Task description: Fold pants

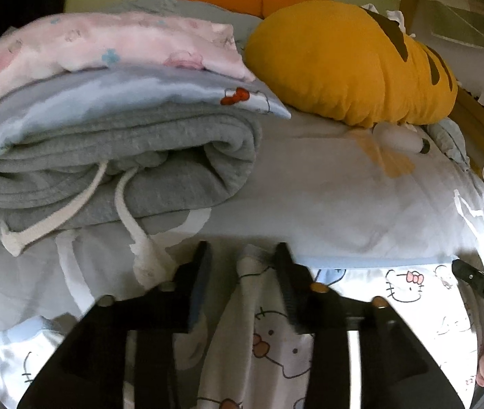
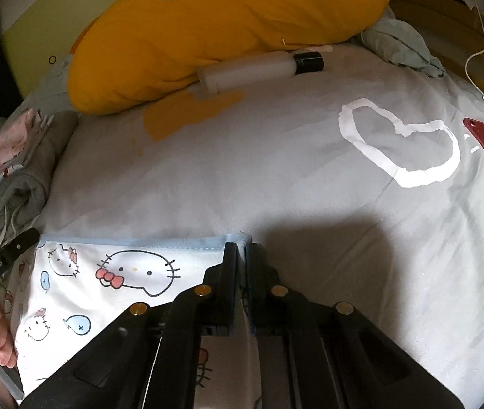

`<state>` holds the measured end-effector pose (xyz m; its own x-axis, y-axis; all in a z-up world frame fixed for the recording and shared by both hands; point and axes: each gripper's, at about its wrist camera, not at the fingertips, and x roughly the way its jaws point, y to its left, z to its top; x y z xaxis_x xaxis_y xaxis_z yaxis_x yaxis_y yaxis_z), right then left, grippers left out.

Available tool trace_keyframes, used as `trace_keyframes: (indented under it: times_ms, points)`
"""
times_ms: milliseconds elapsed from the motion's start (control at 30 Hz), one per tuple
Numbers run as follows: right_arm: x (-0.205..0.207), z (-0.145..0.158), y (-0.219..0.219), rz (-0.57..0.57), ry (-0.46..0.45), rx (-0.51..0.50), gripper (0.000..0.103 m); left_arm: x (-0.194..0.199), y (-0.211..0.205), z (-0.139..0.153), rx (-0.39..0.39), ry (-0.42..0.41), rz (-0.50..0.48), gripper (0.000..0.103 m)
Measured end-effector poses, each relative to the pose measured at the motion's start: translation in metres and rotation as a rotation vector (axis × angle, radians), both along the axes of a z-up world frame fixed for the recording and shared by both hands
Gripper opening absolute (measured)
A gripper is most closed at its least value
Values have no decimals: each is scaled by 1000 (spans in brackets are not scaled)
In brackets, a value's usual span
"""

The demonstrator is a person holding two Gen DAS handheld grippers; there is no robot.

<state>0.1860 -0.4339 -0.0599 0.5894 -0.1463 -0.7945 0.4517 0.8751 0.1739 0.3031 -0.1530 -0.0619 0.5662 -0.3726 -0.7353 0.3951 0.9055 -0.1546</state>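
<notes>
White cartoon-print pants (image 2: 112,272) spread on a pale bedsheet (image 2: 276,177), right gripper (image 2: 242,248) clenched on their blue-trimmed edge, left gripper (image 1: 242,255) released, jaws apart around a fold of them, stack of folded clothes (image 1: 105,156) beside, yellow pillow (image 1: 344,64) behind

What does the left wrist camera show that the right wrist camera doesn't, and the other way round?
Only the left wrist view shows the open left gripper and the grey pants' white drawstrings. Only the right wrist view shows the white heart outline and the right gripper shut on the cartoon-print pants. Both show those pants, the yellow cushion and the folded pile.
</notes>
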Motion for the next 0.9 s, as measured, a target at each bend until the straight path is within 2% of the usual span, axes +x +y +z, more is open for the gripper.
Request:
trace_keyframes:
  times_ms: [100,167,233,267,333,400,467,500,533,567,633,700,800,900]
  points:
    - [-2,1,-3,-1,-19,34,8,-9,1,8,-7,-60,-4,48]
    - [-3,3,-1,3,-33,34,15,-16,3,15,-14,-114,-3,54]
    - [-4,7,5,3,-46,2,34,-24,5,24,-21,-173,-3,61]
    - [-6,12,10,-3,-58,-50,39,-29,6,29,-24,-206,-1,64]
    - [-8,21,16,-15,-82,-130,52,-37,7,38,-9,-263,6,77]
    - [-14,31,20,-21,-139,-175,57,-45,9,44,13,-316,7,77]
    - [-19,38,19,-39,-180,-179,73,-49,13,49,18,-342,20,78]
    - [-23,42,18,-55,-212,-192,87,-50,14,53,9,-347,28,78]
    - [-29,48,18,-70,-251,-213,91,-52,18,59,-14,-356,36,81]
    - [-33,53,18,-83,-279,-231,91,-55,21,65,-34,-368,43,83]
    - [-41,60,19,-101,-329,-257,93,-65,29,80,-68,-422,66,97]
    - [-49,67,21,-108,-390,-275,103,-79,33,95,-82,-506,93,102]
    - [-63,80,29,-103,-496,-303,102,-97,39,116,-102,-610,111,102]
    - [-76,92,39,-86,-579,-338,102,-110,46,132,-151,-619,129,102]
